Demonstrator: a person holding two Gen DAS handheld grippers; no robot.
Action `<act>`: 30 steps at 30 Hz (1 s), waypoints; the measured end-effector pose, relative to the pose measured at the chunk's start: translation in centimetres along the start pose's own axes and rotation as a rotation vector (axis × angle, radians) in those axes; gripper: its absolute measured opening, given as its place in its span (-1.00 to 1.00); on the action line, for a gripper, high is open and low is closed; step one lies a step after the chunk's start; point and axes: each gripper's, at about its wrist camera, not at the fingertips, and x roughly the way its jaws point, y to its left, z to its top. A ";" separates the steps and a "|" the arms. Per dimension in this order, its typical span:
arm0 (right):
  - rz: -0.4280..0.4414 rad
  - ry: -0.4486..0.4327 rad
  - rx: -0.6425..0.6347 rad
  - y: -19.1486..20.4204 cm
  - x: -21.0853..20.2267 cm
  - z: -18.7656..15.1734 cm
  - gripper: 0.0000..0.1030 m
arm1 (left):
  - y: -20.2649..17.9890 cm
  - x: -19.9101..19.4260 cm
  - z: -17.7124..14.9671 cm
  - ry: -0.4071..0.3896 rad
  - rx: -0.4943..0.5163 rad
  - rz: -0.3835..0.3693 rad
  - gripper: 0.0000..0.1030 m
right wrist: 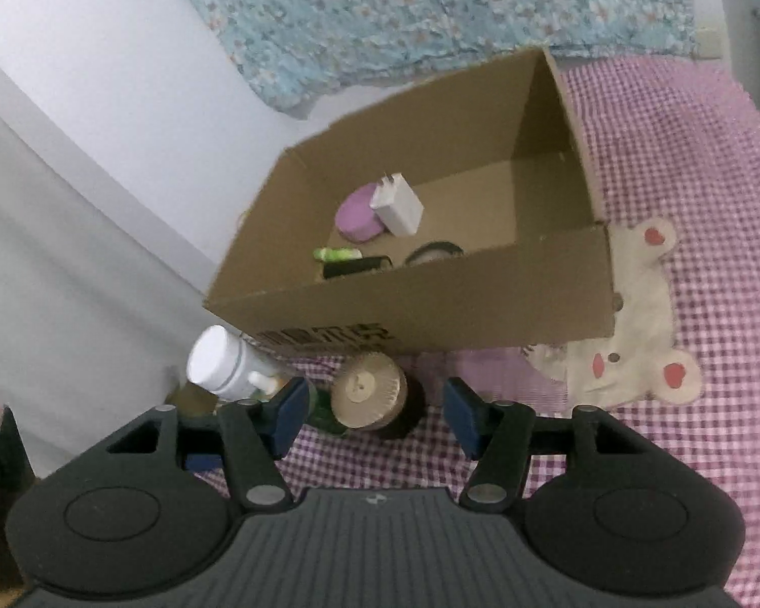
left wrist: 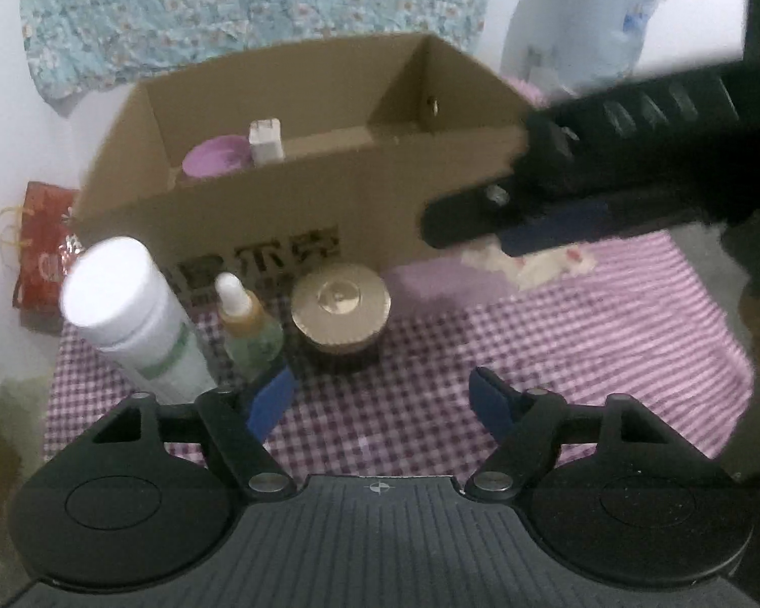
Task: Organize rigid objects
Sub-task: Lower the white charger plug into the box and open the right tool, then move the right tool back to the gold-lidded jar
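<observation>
Just near your left gripper (left wrist: 382, 400) stands the gold-lidded jar (left wrist: 339, 304), with the dropper bottle (left wrist: 245, 321) and white bottle (left wrist: 131, 309) to its left; behind them sits the cardboard box (left wrist: 299, 197), holding a white charger (right wrist: 397, 205) and purple case (right wrist: 357, 215); your right gripper (right wrist: 375, 413) hangs over the jar; both jaws stand apart, holding nothing.

Bold black Chinese characters run along the front wall of the cardboard box (left wrist: 299, 202) at the back of the checked cloth (left wrist: 532, 354) before me, too blurred to read. The red bag (left wrist: 43, 253) off the cloth's left edge carries pale printing I cannot make out. Nothing else bears legible text.
</observation>
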 end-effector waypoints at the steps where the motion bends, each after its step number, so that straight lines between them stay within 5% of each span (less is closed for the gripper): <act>1: 0.005 0.007 0.008 -0.1 0.7 0.1 0.16 | -0.2 0.5 -0.2 -0.002 0.014 0.013 0.40; 18: 0.099 0.100 0.040 -2.1 9.9 -0.3 -0.07 | -0.2 4.7 0.0 -0.020 0.033 0.063 0.40; 30: 0.041 0.106 0.114 -4.0 6.1 -3.2 -0.06 | -3.4 3.5 -0.8 -0.018 0.142 -0.025 0.40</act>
